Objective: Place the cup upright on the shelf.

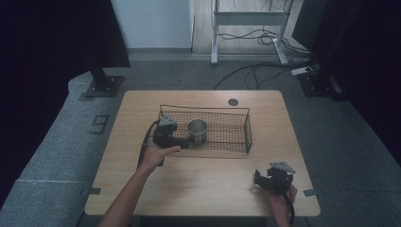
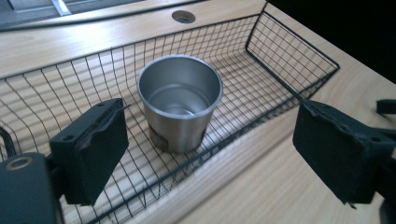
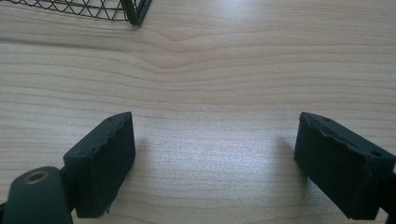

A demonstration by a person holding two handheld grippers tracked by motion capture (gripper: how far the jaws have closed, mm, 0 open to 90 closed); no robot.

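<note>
- Left tool spread wide, pinching nothing, poised at the near rim of the wire basket; right tool likewise spread over bare worktop.
- Steel cup upright inside basket: stiff, probably light, slick-walled; best gripped across the rim.
- High view places cup near the basket's left end; left gripper view reveals it empty.

The left black two-jaw tongs were held out in front by the left hand, with the bare forearm stretched forward. Their jaws stood wide apart with nothing pressed between them. The right black tongs sat low in the right hand, jaws wide apart too.
</note>
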